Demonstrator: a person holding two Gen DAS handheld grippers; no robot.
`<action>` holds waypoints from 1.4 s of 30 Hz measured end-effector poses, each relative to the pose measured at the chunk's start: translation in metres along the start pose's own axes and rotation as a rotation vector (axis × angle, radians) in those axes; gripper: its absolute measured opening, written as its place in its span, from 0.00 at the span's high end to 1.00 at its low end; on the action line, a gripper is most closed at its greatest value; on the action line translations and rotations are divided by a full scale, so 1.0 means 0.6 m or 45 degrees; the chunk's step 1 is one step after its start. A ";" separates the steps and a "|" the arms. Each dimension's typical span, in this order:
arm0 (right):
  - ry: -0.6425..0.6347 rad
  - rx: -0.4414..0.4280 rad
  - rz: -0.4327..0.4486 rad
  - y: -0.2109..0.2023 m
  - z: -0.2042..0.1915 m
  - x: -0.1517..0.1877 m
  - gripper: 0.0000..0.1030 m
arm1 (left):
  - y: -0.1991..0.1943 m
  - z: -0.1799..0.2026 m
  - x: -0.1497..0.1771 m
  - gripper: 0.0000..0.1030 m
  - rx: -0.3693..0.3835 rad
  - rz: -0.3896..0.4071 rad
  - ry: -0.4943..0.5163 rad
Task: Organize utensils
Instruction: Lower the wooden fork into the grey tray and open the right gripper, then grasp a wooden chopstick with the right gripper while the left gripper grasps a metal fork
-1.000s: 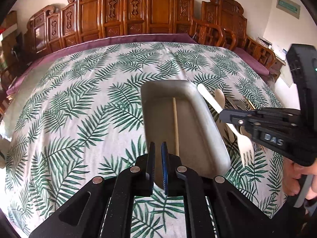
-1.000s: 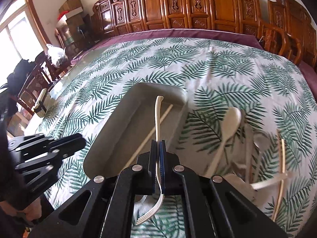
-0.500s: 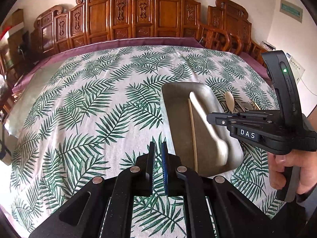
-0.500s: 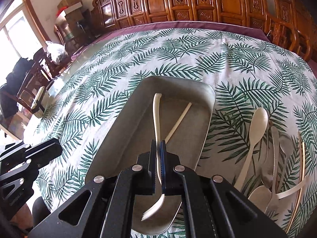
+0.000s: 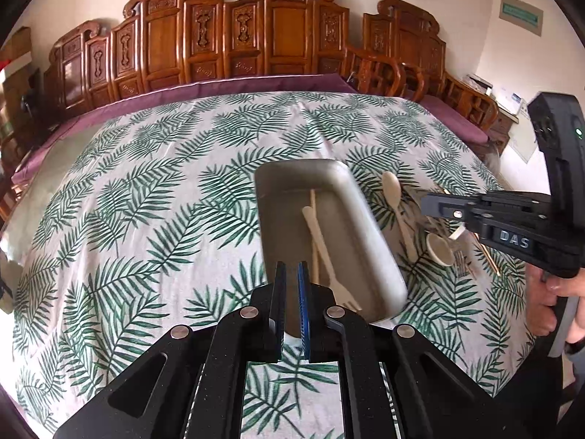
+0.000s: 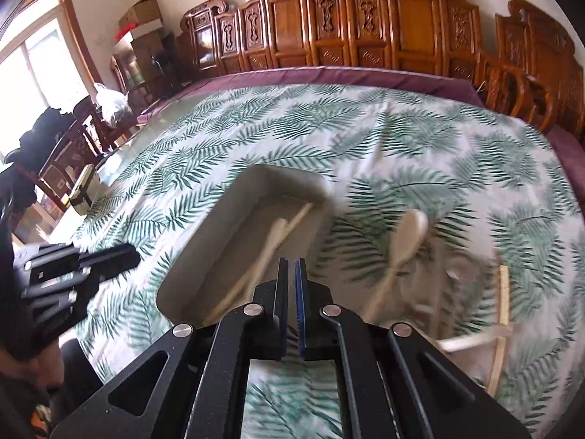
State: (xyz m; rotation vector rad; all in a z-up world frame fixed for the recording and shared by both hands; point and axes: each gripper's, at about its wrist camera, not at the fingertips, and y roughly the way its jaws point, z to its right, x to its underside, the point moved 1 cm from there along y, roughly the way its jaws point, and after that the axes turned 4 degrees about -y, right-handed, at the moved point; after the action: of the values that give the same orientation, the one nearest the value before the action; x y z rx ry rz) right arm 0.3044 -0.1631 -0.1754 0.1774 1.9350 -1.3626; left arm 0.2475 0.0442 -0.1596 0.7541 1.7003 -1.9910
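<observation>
A grey rectangular tray lies on the leaf-print tablecloth. Inside it lie a cream plastic fork and a wooden chopstick. To the tray's right lie a cream spoon, a second spoon, and several more utensils with another chopstick. My left gripper is shut and empty at the tray's near end. My right gripper is shut and empty above the tray's right edge; it also shows in the left wrist view.
Carved wooden chairs line the far side of the table. A purple under-cloth borders the tablecloth. Boxes and clutter stand at the far left by a window. The right wrist view is motion-blurred.
The right gripper let go of the fork, which now lies in the tray beside the chopstick. The right gripper has pulled back to the right, off the tray.
</observation>
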 end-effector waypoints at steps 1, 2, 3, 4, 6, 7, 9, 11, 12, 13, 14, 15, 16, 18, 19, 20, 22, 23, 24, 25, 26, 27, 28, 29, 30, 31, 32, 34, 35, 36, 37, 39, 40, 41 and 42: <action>-0.001 0.013 0.004 -0.012 0.012 0.009 0.95 | -0.001 0.008 0.000 0.95 0.010 0.003 0.008; -0.003 0.032 0.009 -0.027 0.026 0.022 0.95 | -0.001 0.014 -0.001 0.95 0.016 0.003 0.014; -0.004 0.051 0.010 -0.037 0.037 0.031 0.95 | -0.001 0.026 -0.001 0.95 0.026 0.004 0.026; -0.003 0.069 0.011 -0.046 0.049 0.041 0.95 | 0.000 0.034 -0.001 0.95 0.031 0.003 0.037; 0.006 0.112 0.011 -0.066 0.078 0.064 0.95 | 0.000 0.050 -0.001 0.95 0.041 0.004 0.057; 0.011 0.123 0.011 -0.072 0.087 0.071 0.95 | 0.001 0.058 -0.001 0.95 0.048 0.003 0.065; 0.025 0.152 0.007 -0.084 0.110 0.087 0.95 | 0.002 0.075 -0.002 0.95 0.063 0.003 0.081; 0.041 0.173 0.005 -0.095 0.131 0.102 0.95 | 0.005 0.093 -0.003 0.95 0.075 -0.001 0.097; 0.046 0.180 0.007 -0.099 0.137 0.108 0.95 | 0.007 0.099 -0.002 0.95 0.078 -0.003 0.104; 0.050 0.184 0.007 -0.104 0.144 0.114 0.95 | 0.009 0.107 -0.002 0.95 0.082 -0.007 0.113; 0.052 0.189 0.007 -0.107 0.146 0.118 0.95 | 0.011 0.115 -0.002 0.95 0.089 -0.010 0.120; 0.052 0.199 0.008 -0.111 0.153 0.124 0.95 | 0.012 0.122 -0.001 0.95 0.093 -0.013 0.126; 0.054 0.202 0.009 -0.113 0.154 0.128 0.95 | 0.015 0.128 -0.001 0.95 0.095 -0.017 0.134; 0.064 0.204 0.009 -0.116 0.164 0.139 0.95 | 0.021 0.143 0.002 0.95 0.102 -0.030 0.146; 0.068 0.206 0.007 -0.115 0.167 0.142 0.95 | 0.024 0.148 0.003 0.95 0.107 -0.037 0.150; 0.073 0.207 0.005 -0.114 0.171 0.147 0.95 | 0.028 0.157 0.005 0.95 0.111 -0.046 0.156; 0.086 0.206 -0.004 -0.110 0.180 0.156 0.93 | 0.035 0.168 0.008 0.95 0.115 -0.061 0.162; 0.083 0.205 -0.016 -0.105 0.185 0.160 0.91 | 0.042 0.176 0.009 0.94 0.118 -0.072 0.167; 0.080 0.210 -0.021 -0.104 0.186 0.164 0.85 | 0.046 0.182 0.010 0.94 0.119 -0.079 0.169; 0.079 0.217 -0.025 -0.102 0.188 0.167 0.81 | 0.052 0.190 0.011 0.90 0.119 -0.085 0.171; 0.082 0.221 -0.031 -0.100 0.193 0.170 0.81 | 0.057 0.198 0.011 0.86 0.123 -0.089 0.173; 0.090 0.221 -0.037 -0.099 0.199 0.173 0.81 | 0.063 0.205 0.011 0.85 0.127 -0.093 0.173; 0.100 0.225 -0.041 -0.098 0.205 0.176 0.81 | 0.067 0.210 0.010 0.85 0.130 -0.097 0.174; 0.109 0.225 -0.042 -0.098 0.212 0.179 0.81 | 0.076 0.221 0.009 0.85 0.134 -0.108 0.176; 0.117 0.224 -0.044 -0.098 0.216 0.180 0.81 | 0.081 0.226 0.009 0.85 0.137 -0.115 0.177; 0.128 0.225 -0.046 -0.098 0.223 0.181 0.81 | 0.088 0.233 0.008 0.85 0.141 -0.122 0.177; 0.146 0.223 -0.046 -0.098 0.231 0.183 0.81 | 0.095 0.240 0.006 0.85 0.145 -0.131 0.175; 0.164 0.221 -0.050 -0.098 0.240 0.187 0.81 | 0.114 0.256 0.003 0.85 0.162 -0.155 0.165; 0.174 0.224 -0.054 -0.097 0.245 0.189 0.81 | 0.120 0.261 0.002 0.85 0.165 -0.163 0.162; 0.185 0.222 -0.058 -0.096 0.250 0.191 0.81 | 0.130 0.270 0.000 0.85 0.170 -0.174 0.160; 0.191 0.217 -0.061 -0.094 0.254 0.192 0.81 | 0.136 0.275 -0.002 0.85 0.172 -0.180 0.159; 0.190 0.223 -0.069 -0.092 0.257 0.195 0.81 | 0.150 0.288 -0.004 0.85 0.173 -0.195 0.160; 0.193 0.223 -0.070 -0.091 0.259 0.196 0.81 | 0.157 0.294 -0.006 0.84 0.176 -0.203 0.156; 0.197 0.221 -0.072 -0.090 0.261 0.197 0.81 | 0.163 0.298 -0.007 0.84 0.178 -0.209 0.153; 0.201 0.220 -0.075 -0.089 0.263 0.199 0.81 | 0.170 0.304 -0.009 0.84 0.176 -0.218 0.150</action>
State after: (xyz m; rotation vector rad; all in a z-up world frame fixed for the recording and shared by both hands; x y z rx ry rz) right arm 0.2706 -0.3563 -0.2355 0.3221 1.9633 -1.5975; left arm 0.2911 -0.1529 -0.2140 0.8113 1.7602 -2.2395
